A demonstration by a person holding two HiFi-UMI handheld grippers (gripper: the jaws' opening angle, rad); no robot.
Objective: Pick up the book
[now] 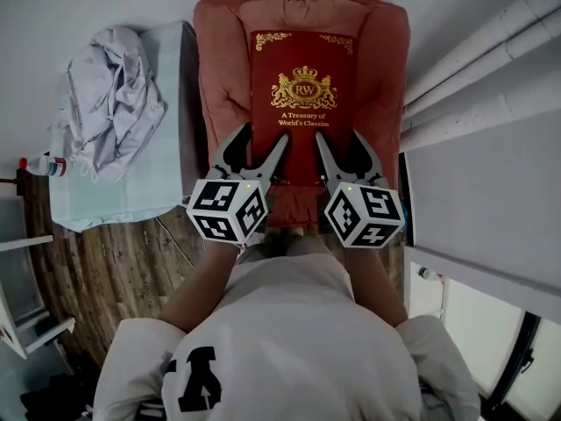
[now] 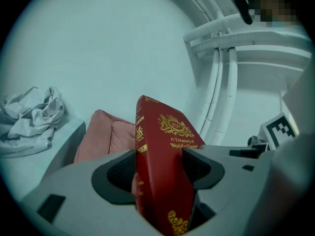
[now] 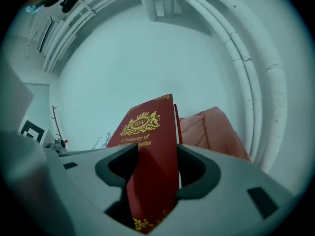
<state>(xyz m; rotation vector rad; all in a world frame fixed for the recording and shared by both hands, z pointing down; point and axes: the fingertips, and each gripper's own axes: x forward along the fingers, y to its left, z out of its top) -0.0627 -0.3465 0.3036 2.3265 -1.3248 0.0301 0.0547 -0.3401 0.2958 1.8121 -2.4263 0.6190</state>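
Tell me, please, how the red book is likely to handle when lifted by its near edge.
The red book looks like a thick hardback, so it should stay stiff and feel fairly heavy. The left gripper and right gripper both clamp one end, so the far end may lever downward. Its smooth cover might slip.
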